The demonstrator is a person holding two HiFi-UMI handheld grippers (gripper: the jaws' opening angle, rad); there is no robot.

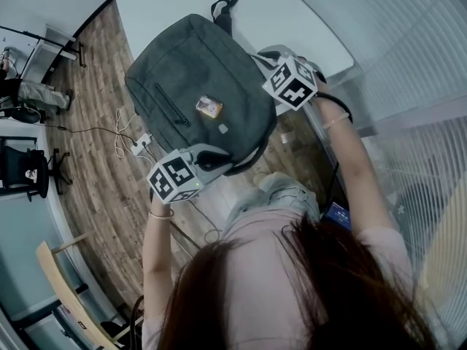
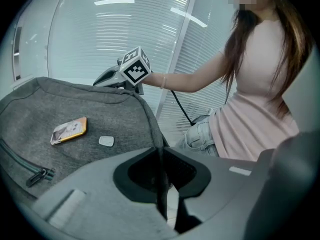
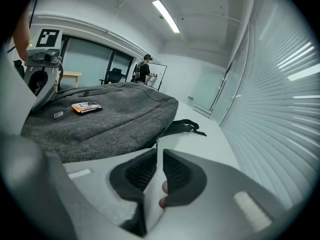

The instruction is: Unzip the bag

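Note:
A dark grey backpack (image 1: 197, 79) lies flat on the white table (image 1: 292, 13), its near end hanging over the edge. An orange-rimmed tag (image 1: 209, 106) and a front pocket zip (image 1: 171, 106) sit on top. My left gripper (image 1: 225, 156) is at the bag's near corner. In the left gripper view a thin dark strip of the bag's edge (image 2: 161, 134) runs between the nearly closed jaws of the left gripper (image 2: 161, 153). My right gripper (image 1: 260, 57) is at the bag's right side. The jaws of the right gripper (image 3: 157, 152) stand a narrow gap apart, with a small zip slider (image 3: 156, 143) just beyond their tips.
The bag's carry strap (image 3: 187, 126) trails over the table behind it. Below the table are a wooden floor, a power strip with cables (image 1: 139, 144) and office chairs (image 1: 33, 170). A glass wall with blinds (image 1: 430, 64) runs along the right. A person (image 3: 145, 69) stands far back.

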